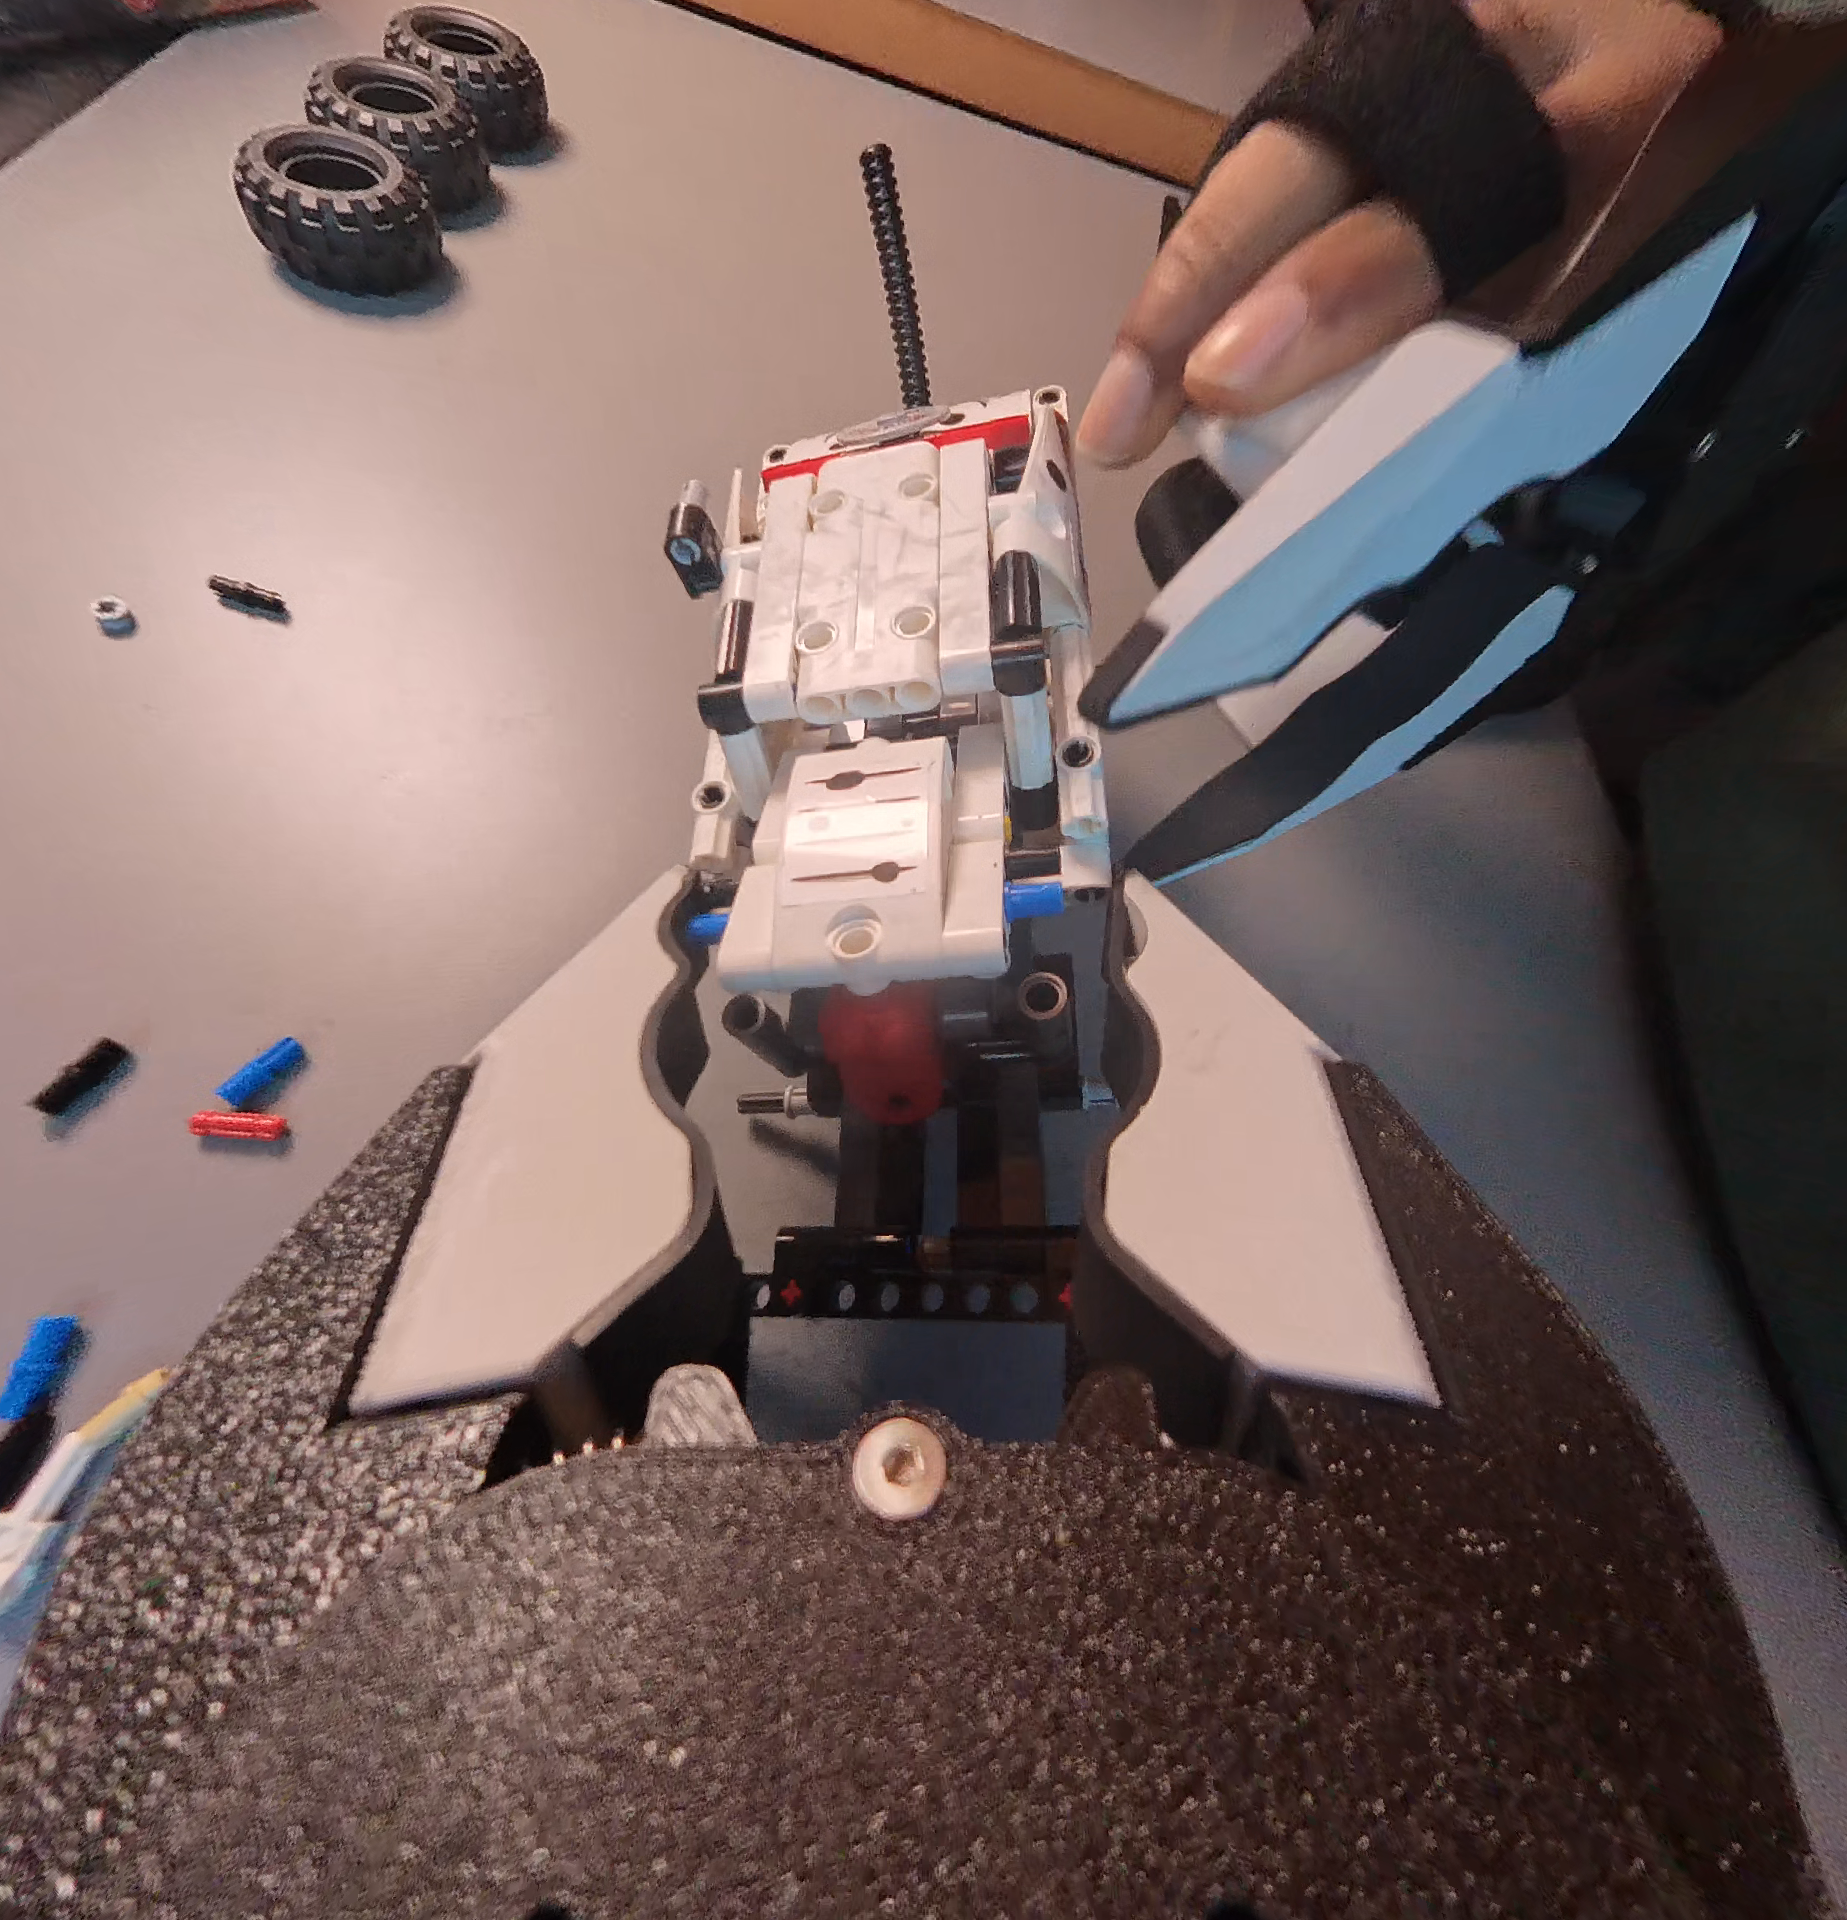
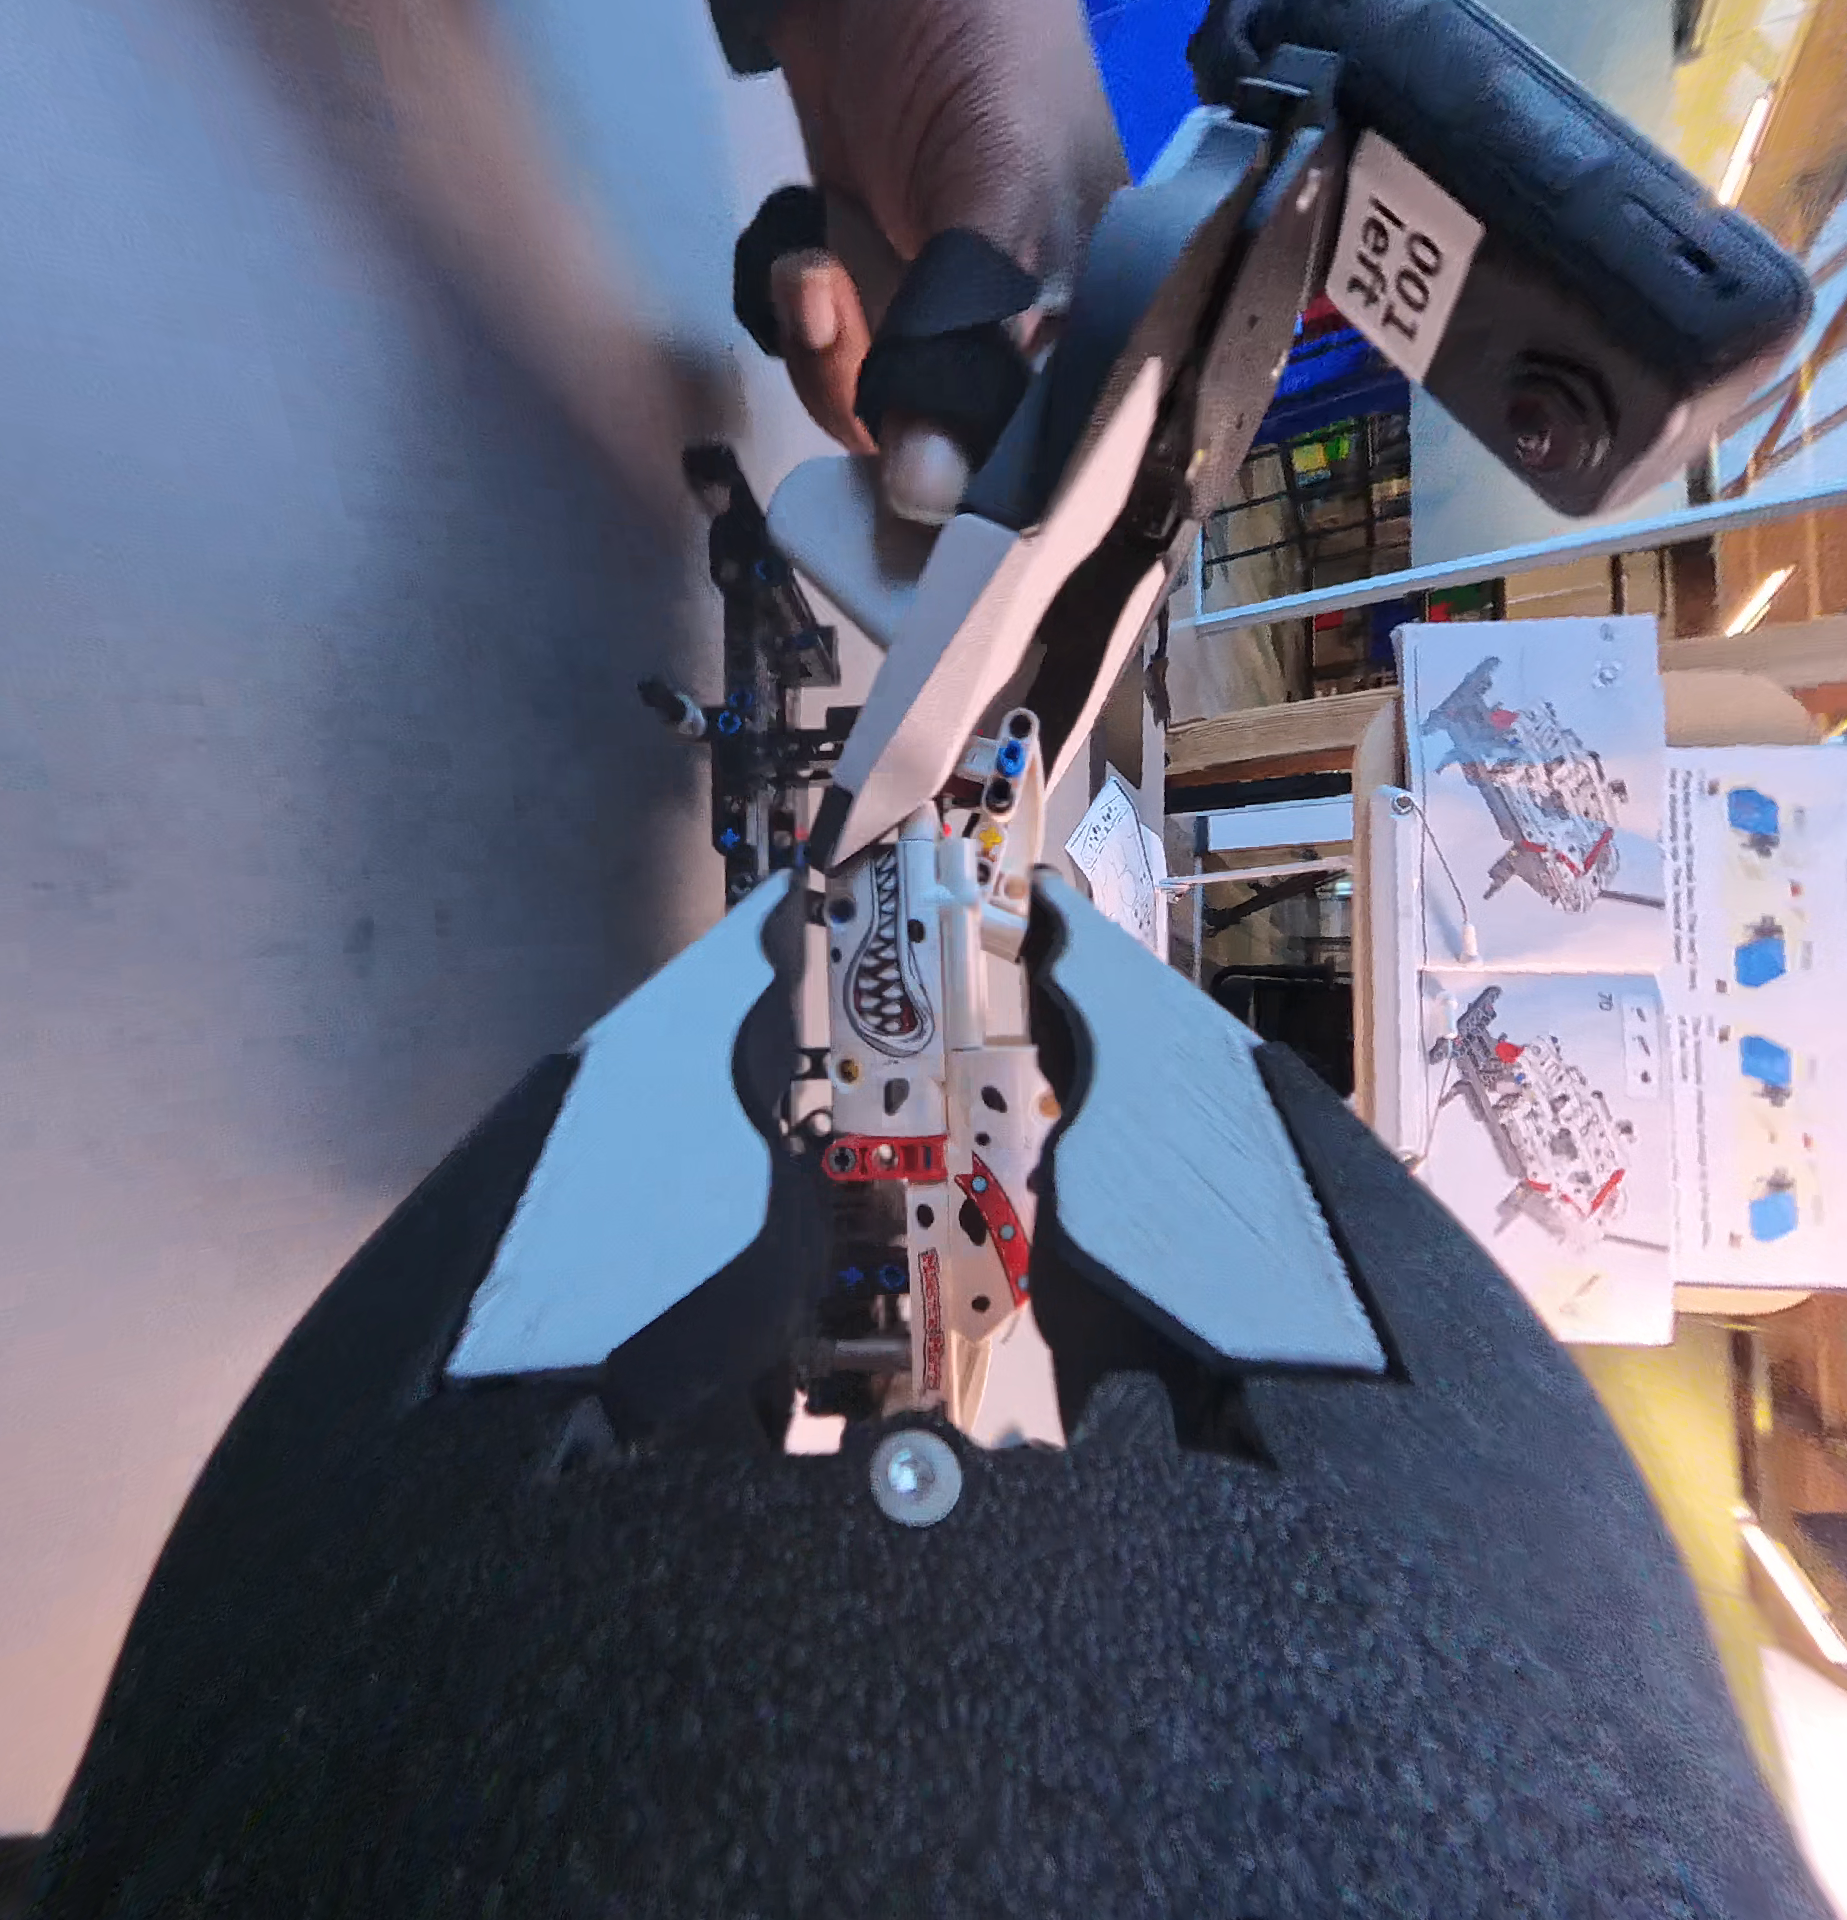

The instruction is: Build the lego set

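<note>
The white, black and red Lego vehicle model (image 1: 867,623) is held above the grey table (image 1: 379,779). My left gripper (image 1: 903,894) is shut on its near end, one finger on each side. A black ribbed rod (image 1: 898,281) sticks out of its far end. My right gripper (image 1: 1116,787) comes in from the right, and its narrowly spaced tips are on the model's right side panel. In the right wrist view the right gripper (image 2: 914,883) closes on that panel of the model (image 2: 898,1081), which bears a toothed-mouth sticker. The left gripper (image 2: 940,810) reaches in from above.
Three black tyres (image 1: 379,177) lie at the far left of the table. Loose pins lie to the left: blue (image 1: 259,1070), red (image 1: 235,1125), black (image 1: 83,1075) and a grey bush (image 1: 116,613). An open instruction booklet (image 2: 1542,935) stands at the right.
</note>
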